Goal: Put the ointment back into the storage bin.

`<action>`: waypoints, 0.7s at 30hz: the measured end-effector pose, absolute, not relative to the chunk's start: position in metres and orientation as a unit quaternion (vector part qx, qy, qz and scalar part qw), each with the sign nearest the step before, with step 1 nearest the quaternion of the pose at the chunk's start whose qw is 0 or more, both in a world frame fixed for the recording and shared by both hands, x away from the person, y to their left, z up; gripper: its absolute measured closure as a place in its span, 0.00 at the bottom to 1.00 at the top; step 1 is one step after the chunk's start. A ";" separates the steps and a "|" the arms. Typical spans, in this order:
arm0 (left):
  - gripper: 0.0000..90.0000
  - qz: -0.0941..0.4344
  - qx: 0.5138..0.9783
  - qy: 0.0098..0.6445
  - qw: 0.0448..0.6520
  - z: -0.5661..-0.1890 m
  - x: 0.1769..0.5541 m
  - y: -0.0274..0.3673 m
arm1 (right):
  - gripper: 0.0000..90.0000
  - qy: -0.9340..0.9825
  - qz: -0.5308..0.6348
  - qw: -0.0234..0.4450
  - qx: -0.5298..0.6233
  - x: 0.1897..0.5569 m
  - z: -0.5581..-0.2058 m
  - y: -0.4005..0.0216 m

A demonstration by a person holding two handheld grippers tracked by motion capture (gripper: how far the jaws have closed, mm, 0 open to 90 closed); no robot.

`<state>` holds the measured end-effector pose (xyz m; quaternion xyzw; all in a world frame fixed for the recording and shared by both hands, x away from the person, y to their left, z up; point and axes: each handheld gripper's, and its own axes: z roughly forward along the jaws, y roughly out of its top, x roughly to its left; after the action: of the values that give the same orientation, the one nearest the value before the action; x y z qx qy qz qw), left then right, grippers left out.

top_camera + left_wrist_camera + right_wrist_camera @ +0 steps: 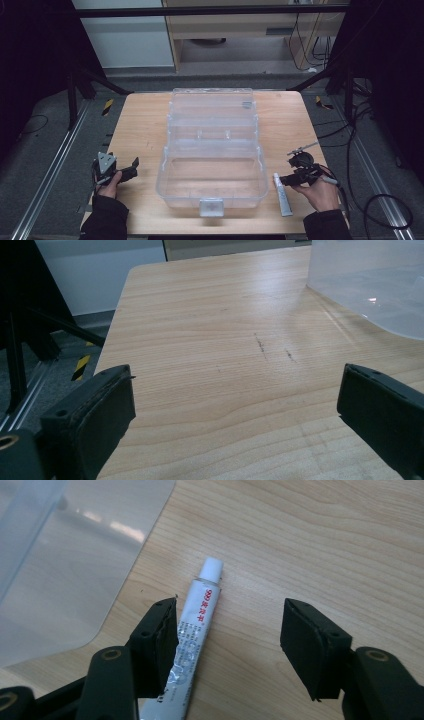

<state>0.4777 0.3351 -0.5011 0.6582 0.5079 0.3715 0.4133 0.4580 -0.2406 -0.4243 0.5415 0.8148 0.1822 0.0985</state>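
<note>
The right gripper (227, 630) hangs low over the small silver squeeze tube with a white cap (196, 630), its black jaws spread wide and empty. The tube lies flat on the pale wooden table (210, 315), just beside the right-hand wall of the open clear plastic storage box (212, 150), near the table's front edge.

As I judge it, the step in hand is picking up the tube, and the gripper is not yet centred: in the right gripper view the tube runs right next to one jaw, perhaps partly under it, while the other jaw stands well clear. Closing from here would likely push the tube sideways or pinch only its edge. Better to shift the gripper across until the tube lies midway between the jaws, lower until the pads straddle its body, then close gently on the flattened middle, not the cap, since the soft tube may buckle.

The left gripper (120, 171) rests at the table's left side with its jaws wide apart and nothing between them, well away from the box; it can wait there.
</note>
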 end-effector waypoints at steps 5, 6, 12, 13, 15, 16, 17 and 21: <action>0.02 0.371 0.658 0.508 0.414 -0.501 0.478 0.335 | 0.47 0.817 0.171 0.093 0.543 0.460 -0.424 -0.236; 0.02 0.371 0.658 0.508 0.414 -0.501 0.478 0.335 | 0.48 0.819 0.166 0.091 0.542 0.460 -0.424 -0.235; 0.02 0.371 0.658 0.508 0.414 -0.501 0.478 0.335 | 0.52 0.823 0.145 0.077 0.543 0.463 -0.429 -0.229; 0.02 0.371 0.658 0.508 0.414 -0.501 0.478 0.335 | 0.52 0.824 0.142 0.075 0.543 0.463 -0.430 -0.228; 0.02 0.371 0.658 0.508 0.414 -0.501 0.478 0.335 | 0.54 0.826 0.137 0.069 0.542 0.464 -0.432 -0.225; 0.02 0.371 0.657 0.508 0.414 -0.501 0.478 0.335 | 0.54 0.827 0.135 0.065 0.542 0.464 -0.433 -0.225; 0.02 0.371 0.658 0.508 0.414 -0.501 0.478 0.335 | 0.55 0.826 0.133 0.062 0.543 0.465 -0.434 -0.224; 0.02 0.371 0.657 0.509 0.415 -0.501 0.478 0.335 | 0.57 0.827 0.128 0.062 0.544 0.466 -0.437 -0.222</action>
<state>0.4779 0.3354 -0.5011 0.6574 0.5085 0.3705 0.4147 0.4662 -0.2221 -0.4372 0.5441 0.8270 0.1278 0.0617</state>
